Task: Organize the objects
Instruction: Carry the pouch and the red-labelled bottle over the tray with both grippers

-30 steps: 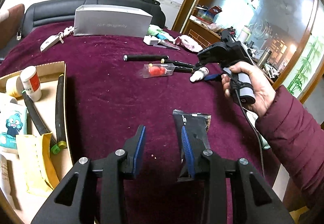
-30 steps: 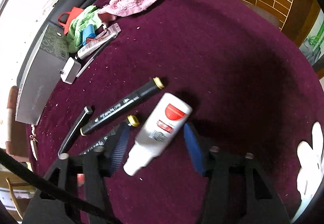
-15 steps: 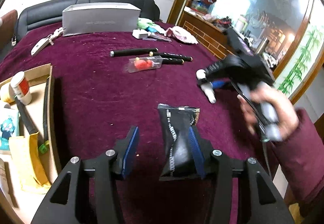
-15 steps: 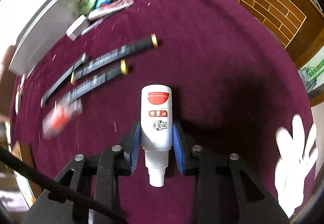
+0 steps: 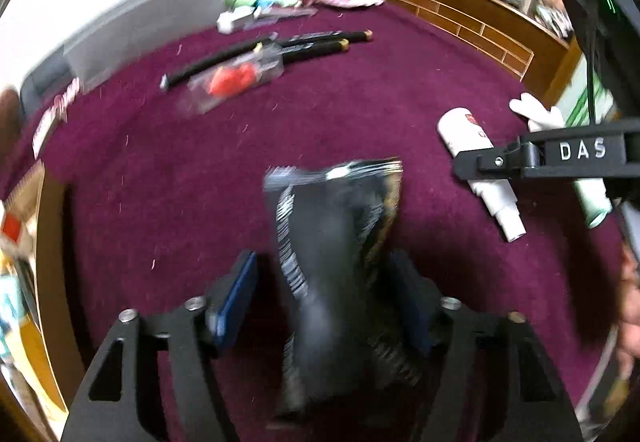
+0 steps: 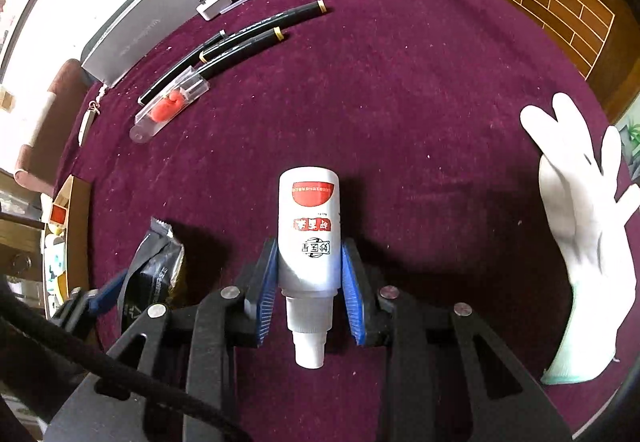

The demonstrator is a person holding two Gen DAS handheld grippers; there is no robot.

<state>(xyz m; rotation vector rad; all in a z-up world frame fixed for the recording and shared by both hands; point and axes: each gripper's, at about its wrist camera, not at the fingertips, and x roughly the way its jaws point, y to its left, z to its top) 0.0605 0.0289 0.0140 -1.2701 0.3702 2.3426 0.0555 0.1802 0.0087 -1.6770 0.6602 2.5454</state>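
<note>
Over the maroon worktop [image 6: 400, 102], right gripper [image 6: 310, 282] is clamped on the white bottle [image 6: 309, 230], nozzle toward cam. Left gripper [image 5: 324, 290] has just been opening; black packet [image 5: 328, 262] sits between its spread jaws, w/ a gap at the left pad. Close squarely on the packet before lifting; carry both to the box [image 5: 44, 282] at left.

bottle [image 6: 309, 238] between fingers [image 6: 267, 284]; pouch [image 6: 154, 274] left | glove [image 6: 580, 242] right

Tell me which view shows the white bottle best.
The right wrist view: the white bottle sits sharp and centred, clamped between the right claw's blue pads, red label and nozzle both visible. The left wrist view catches it only at the right edge, partly hidden behind the claw's black finger.
</note>
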